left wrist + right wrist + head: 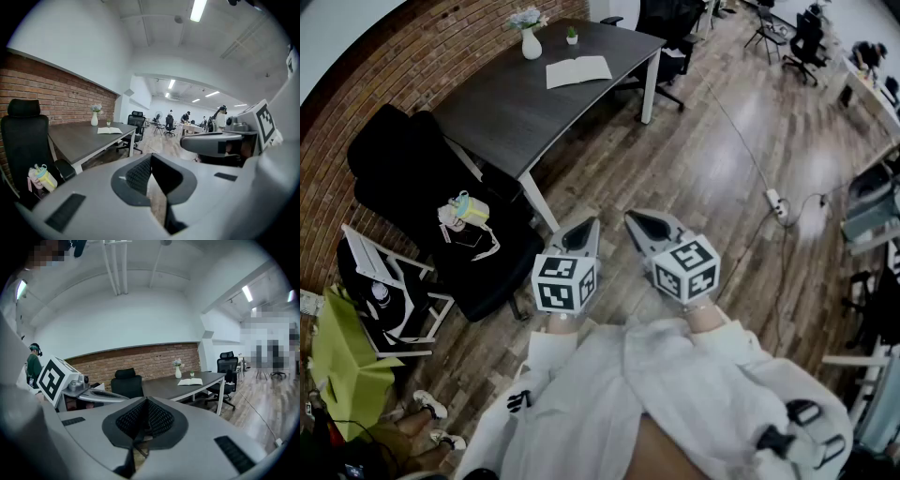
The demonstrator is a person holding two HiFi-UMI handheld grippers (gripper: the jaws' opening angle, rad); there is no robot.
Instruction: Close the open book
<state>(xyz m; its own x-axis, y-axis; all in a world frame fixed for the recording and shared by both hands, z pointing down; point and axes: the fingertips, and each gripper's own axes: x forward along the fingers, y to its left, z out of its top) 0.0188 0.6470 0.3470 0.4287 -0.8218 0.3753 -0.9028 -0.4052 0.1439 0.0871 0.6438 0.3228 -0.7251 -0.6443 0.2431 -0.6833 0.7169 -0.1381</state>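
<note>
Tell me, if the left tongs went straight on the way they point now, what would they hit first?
Probably the wooden floor: the left tongs, shut and empty, tilt slightly down and aim just right of the desk where the open book lies. Depth is hard to judge.

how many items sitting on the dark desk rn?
3. The open book lies toward the far end of the desk, the white vase stands at the brick-wall edge, and the small potted plant is beside it. None looks hidden.
</note>
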